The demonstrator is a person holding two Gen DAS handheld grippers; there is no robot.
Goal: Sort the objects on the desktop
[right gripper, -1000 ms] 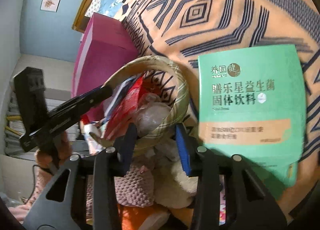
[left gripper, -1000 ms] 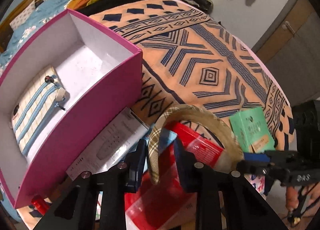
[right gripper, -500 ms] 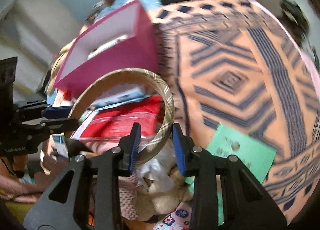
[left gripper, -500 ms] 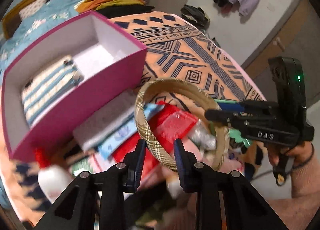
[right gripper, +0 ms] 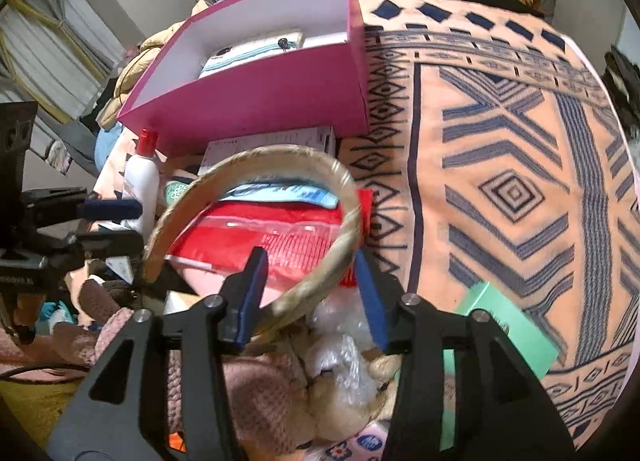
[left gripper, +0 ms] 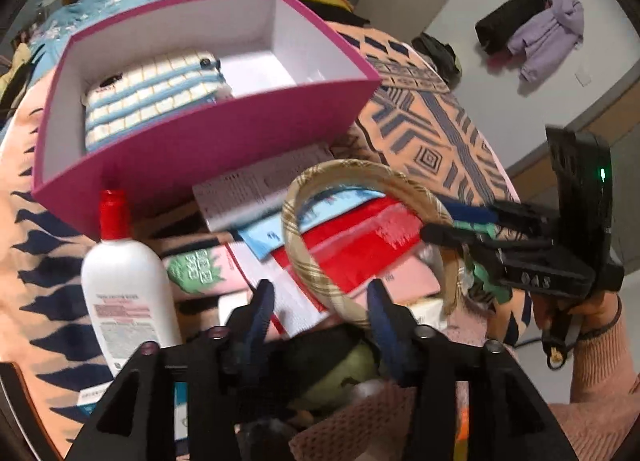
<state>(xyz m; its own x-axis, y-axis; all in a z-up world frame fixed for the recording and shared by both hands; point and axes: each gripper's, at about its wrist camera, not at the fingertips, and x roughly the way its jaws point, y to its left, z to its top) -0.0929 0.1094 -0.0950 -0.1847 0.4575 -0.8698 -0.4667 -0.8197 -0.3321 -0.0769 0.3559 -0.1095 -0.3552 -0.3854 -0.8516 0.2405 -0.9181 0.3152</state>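
headband [right gripper: 256,221] between spread right tongs [right gripper: 310,293], box [right gripper: 256,101] beyond.

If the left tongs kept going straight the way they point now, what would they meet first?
Probably the plaid headband, whose band already crosses between the open left tongs; behind it lies the red packet. Depth is unclear.
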